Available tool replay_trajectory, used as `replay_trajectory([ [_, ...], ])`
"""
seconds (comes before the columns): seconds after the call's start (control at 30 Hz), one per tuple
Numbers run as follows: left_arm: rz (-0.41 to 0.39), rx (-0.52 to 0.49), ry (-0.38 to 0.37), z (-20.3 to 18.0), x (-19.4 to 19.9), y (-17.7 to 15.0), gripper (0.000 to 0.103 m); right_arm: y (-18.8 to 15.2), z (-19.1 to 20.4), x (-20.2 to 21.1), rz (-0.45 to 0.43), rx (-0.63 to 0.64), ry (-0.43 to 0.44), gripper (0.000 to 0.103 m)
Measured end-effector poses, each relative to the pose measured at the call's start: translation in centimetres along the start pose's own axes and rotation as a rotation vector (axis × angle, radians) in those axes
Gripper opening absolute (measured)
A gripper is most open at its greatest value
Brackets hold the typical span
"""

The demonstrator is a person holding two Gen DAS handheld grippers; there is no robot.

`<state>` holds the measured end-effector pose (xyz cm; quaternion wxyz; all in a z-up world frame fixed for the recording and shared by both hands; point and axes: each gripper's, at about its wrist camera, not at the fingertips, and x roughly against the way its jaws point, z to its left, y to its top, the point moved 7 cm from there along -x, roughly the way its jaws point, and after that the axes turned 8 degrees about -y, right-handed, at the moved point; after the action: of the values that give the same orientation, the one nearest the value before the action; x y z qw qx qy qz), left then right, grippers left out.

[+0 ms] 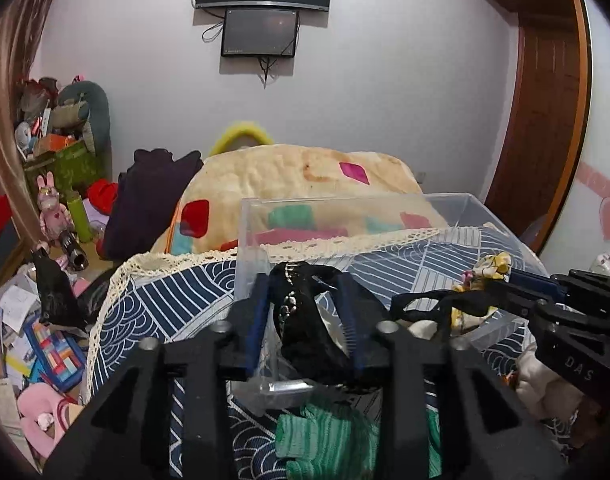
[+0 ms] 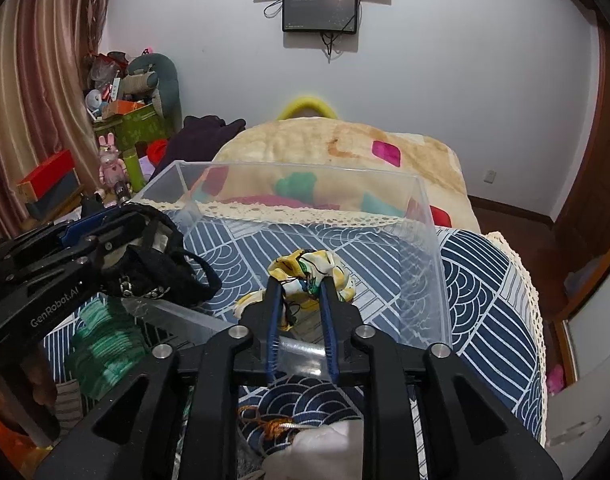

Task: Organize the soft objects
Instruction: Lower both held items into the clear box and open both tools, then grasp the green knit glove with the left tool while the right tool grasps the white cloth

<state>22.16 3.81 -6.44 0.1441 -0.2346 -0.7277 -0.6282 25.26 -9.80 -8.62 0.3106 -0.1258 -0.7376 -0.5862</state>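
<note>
A clear plastic box (image 2: 433, 248) stands on the blue patterned bed cover (image 2: 485, 280); it also shows in the left wrist view (image 1: 249, 232). My left gripper (image 1: 305, 292) is shut on a black fabric piece with studs (image 1: 305, 320), held over the box's near left corner; the same piece shows in the right wrist view (image 2: 157, 276). My right gripper (image 2: 299, 284) is shut on a yellow and white floral cloth (image 2: 313, 268), held over the box's near edge, and appears in the left wrist view (image 1: 493, 276). A green knit item (image 1: 325, 436) lies below the box front.
A cream blanket with coloured patches (image 2: 345, 152) is heaped behind the box. A dark garment (image 1: 149, 200) lies to its left. Toys and boxes clutter the left corner (image 1: 61, 152) and the floor (image 1: 45, 352). A white soft item (image 2: 325, 448) lies under my right gripper.
</note>
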Motion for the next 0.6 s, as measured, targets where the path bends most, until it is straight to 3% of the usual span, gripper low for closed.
replay_trajectory([
  [0.1,0.007,-0.001,-0.025,-0.2,0.5,0.0,0.04,0.1,-0.3,0.6,-0.017,-0.007,-0.004,0.035],
  [0.23,-0.01,-0.035,-0.027,-1.1,1.5,0.3,0.046,0.7,-0.5,1.8,-0.055,-0.017,-0.002,0.043],
  [0.5,-0.082,-0.073,-0.072,-3.0,5.4,1.2,0.066,1.8,-1.2,5.9,-0.176,-0.032,-0.007,0.069],
  [0.6,-0.1,-0.079,-0.084,-3.6,6.7,1.1,0.073,1.7,-1.6,7.3,-0.212,-0.04,-0.014,0.071],
])
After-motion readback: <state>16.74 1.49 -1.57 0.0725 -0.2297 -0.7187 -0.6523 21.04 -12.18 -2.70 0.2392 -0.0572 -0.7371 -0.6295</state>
